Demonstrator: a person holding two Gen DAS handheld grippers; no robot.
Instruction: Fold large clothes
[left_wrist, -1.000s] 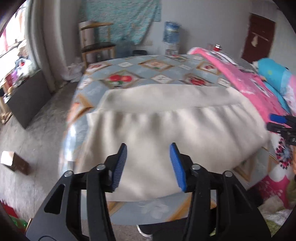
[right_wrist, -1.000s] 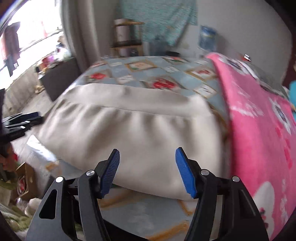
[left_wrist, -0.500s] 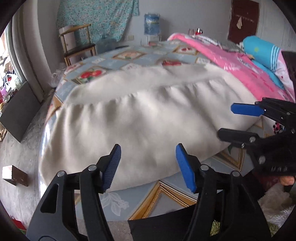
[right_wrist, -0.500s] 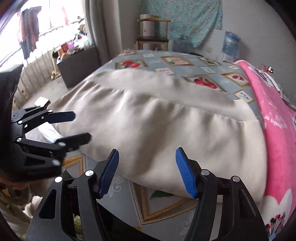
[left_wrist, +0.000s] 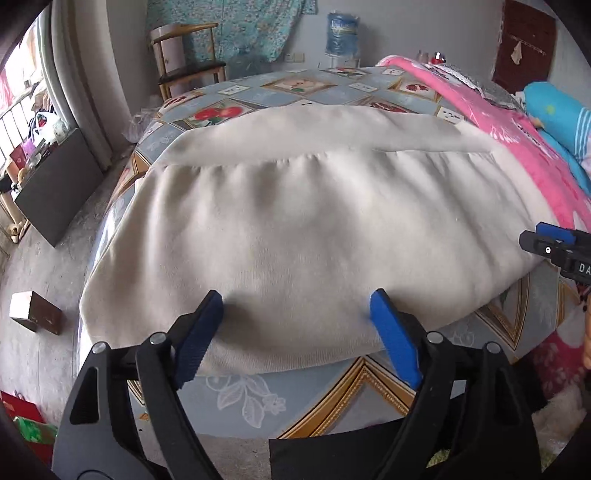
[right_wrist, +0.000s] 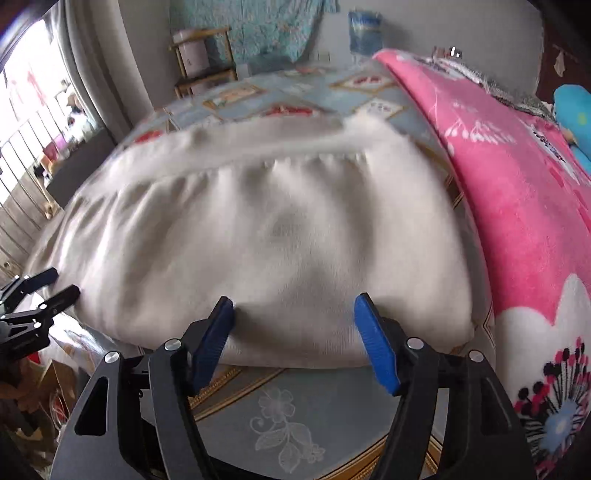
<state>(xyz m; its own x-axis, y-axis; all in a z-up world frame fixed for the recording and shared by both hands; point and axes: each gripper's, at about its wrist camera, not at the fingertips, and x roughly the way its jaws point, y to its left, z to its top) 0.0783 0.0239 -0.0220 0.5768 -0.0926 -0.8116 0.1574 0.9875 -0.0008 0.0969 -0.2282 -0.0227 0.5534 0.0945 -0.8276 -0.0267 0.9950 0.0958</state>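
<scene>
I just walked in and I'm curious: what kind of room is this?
Most likely a home bedroom: a bed with a pink blanket, a blue pillow and a wooden chair by the wall.

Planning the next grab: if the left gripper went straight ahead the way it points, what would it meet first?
Most likely the cream garment. The open left gripper points at its near edge on the bed, with nothing visible between, though depth is hard to judge.

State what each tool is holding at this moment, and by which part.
Nothing is held. The left tool and right tool are both open, each poised at the near edge of the cream garment with no fabric pinched.
</scene>
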